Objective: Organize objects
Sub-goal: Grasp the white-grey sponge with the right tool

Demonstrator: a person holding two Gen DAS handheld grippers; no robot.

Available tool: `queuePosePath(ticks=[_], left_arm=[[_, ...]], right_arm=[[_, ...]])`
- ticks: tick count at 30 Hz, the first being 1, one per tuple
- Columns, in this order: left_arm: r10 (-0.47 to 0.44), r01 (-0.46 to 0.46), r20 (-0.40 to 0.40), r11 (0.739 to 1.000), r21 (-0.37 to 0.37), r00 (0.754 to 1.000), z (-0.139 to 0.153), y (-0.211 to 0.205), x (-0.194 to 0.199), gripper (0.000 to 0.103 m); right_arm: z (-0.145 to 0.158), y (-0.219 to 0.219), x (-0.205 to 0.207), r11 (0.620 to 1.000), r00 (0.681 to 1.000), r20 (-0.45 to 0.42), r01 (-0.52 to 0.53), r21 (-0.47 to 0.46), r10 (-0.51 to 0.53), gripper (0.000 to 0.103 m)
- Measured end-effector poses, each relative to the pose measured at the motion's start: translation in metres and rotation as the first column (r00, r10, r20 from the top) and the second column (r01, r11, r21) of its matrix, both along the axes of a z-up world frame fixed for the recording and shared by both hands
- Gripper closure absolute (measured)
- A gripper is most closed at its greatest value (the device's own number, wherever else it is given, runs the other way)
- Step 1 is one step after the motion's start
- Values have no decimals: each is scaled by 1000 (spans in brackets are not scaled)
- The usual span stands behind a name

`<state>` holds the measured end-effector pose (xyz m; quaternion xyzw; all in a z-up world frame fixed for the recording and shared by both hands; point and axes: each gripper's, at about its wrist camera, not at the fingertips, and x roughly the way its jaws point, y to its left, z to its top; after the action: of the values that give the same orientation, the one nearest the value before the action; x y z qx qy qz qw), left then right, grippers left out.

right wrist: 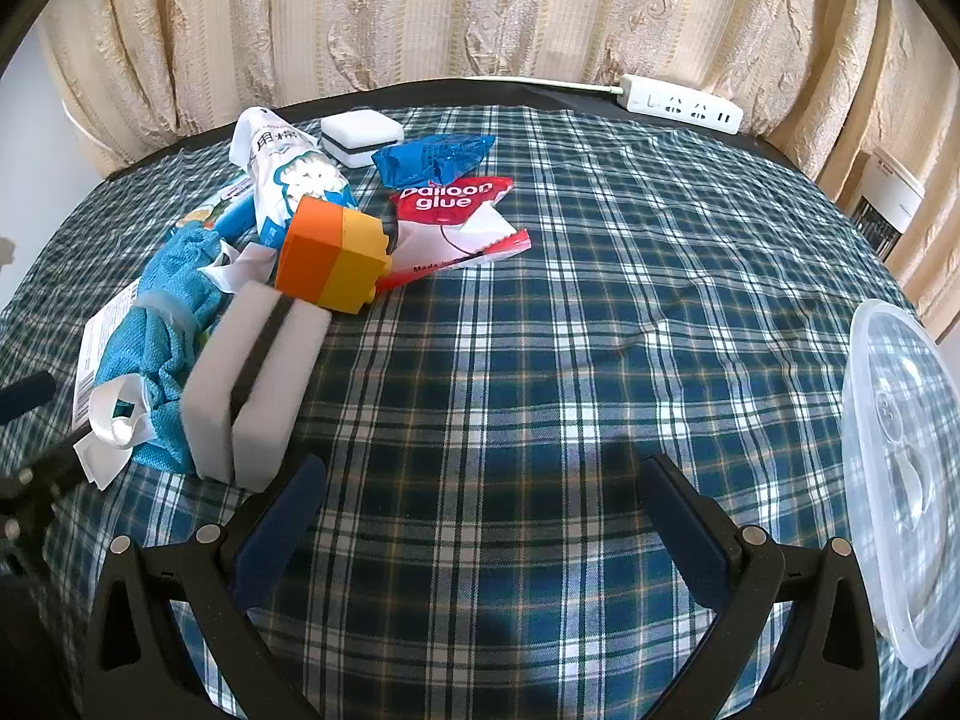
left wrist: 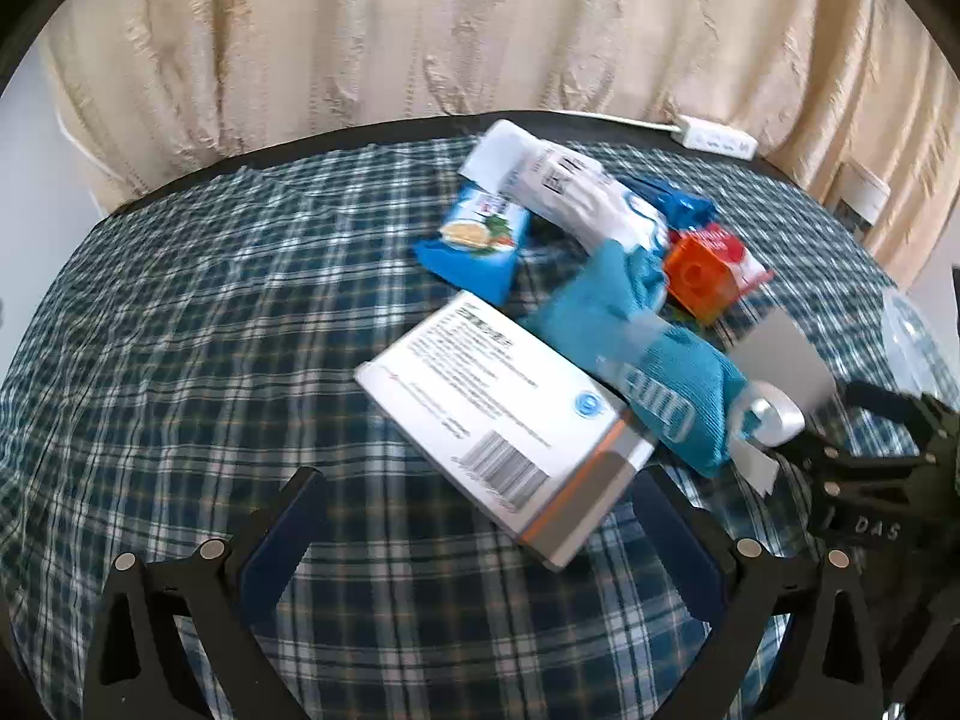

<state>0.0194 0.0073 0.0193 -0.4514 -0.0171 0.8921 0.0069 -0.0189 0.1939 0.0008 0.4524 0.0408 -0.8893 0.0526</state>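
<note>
While both claws hang spread and empty, sorting has not begun. The white sponge (right wrist: 252, 384) lies just ahead-left of the right gripper (right wrist: 480, 510); the flat box (left wrist: 498, 420) sits just ahead of the left gripper (left wrist: 480, 516). Next: pick one, descend, close.

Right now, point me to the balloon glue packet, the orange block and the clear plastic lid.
balloon glue packet (right wrist: 451, 199), right wrist view, on the red printed face.
orange block (right wrist: 330, 261), right wrist view, on its near side, where orange meets yellow.
clear plastic lid (right wrist: 900, 480), right wrist view, on its domed middle.
</note>
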Motion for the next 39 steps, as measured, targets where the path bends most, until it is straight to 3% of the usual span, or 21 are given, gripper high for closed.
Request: queuePosePath(ticks=[13,18,22,29,39], left_arm=[[38,-38,-7,999,-9,999,-2,-4,1,0],[44,-44,-7,999,-7,999,-2,-6,1,0],[49,-49,-16,999,-12,999,-1,-8,1,0],[99,-101,-40,994,-37,994,4,-17,2,0],[107,-109,-38,993,-49,994,4,-18,3,0]], right_arm=[[1,14,6,1000,1000,24,-14,-16,15,0],[14,34,16,990,1000,7,28,-138,-27,2],[29,27,20,967,1000,-20,-13,-254,8,6],[36,-13,10,948,992,-25,-123,-294,121,27],[37,-37,6,932,982,-30,-187,-312,186,42]])
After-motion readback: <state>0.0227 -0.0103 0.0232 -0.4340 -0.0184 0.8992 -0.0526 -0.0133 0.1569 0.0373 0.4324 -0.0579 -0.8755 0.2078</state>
